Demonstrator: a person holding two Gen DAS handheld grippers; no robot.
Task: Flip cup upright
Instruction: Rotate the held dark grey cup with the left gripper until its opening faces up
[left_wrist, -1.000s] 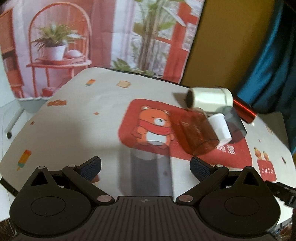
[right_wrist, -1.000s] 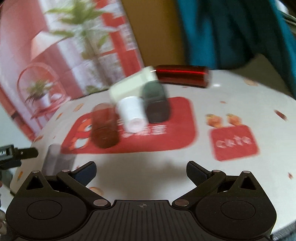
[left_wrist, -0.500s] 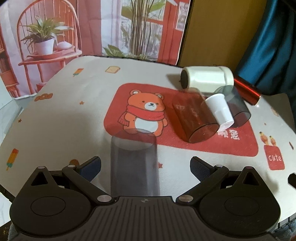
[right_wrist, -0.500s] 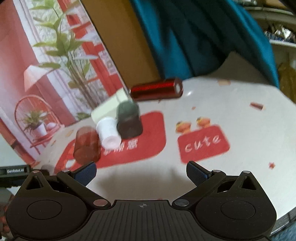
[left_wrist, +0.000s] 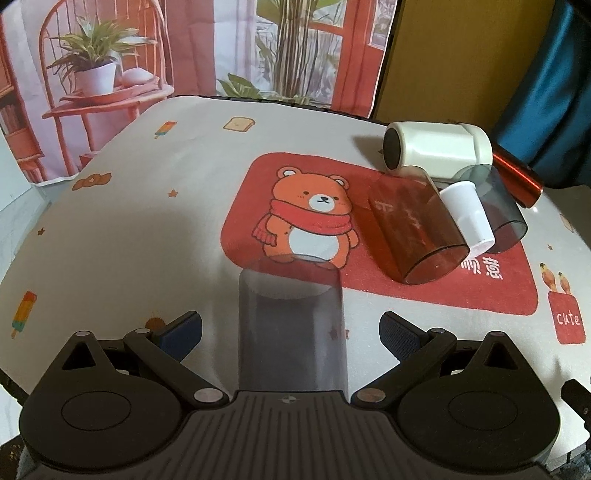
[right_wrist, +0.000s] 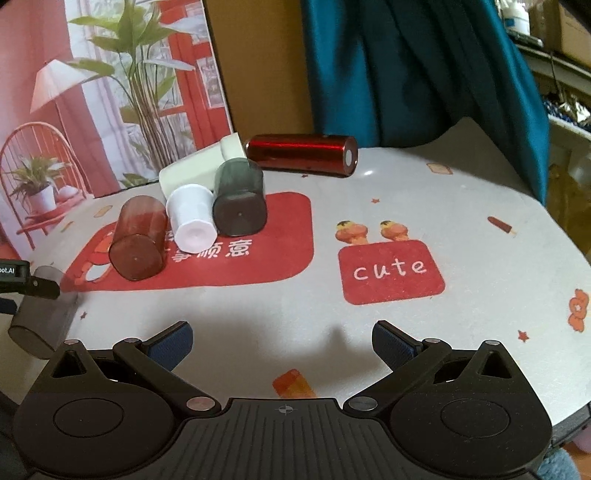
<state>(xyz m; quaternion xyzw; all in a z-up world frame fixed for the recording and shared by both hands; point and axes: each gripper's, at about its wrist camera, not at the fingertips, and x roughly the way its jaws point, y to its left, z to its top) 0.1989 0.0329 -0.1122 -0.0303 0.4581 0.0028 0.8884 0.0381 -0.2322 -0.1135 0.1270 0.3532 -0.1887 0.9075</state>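
A: Left gripper (left_wrist: 290, 332) is sitting with fingers spread wide, nothing pinched. The grey cup (left_wrist: 291, 317) is lying on its side between them, touching neither pad as far as I can tell. Its long axis is running straight ahead along the fingers, one end facing away toward the bear mat (left_wrist: 369, 295).

B: Right gripper (right_wrist: 282, 343)?

A: Also spread and holding nothing, well apart from that cup, which is showing only at the far left of its view (right_wrist: 40, 314). Left is clearly nearer.

B: Obstacles?

A: Further right, a cluster is lying on the mat: brown cup (left_wrist: 415, 229), white cup (left_wrist: 467, 218), dark cup (left_wrist: 498, 206), cream jar (left_wrist: 436, 151), red can (left_wrist: 515, 177). None is blocking the grey cup.
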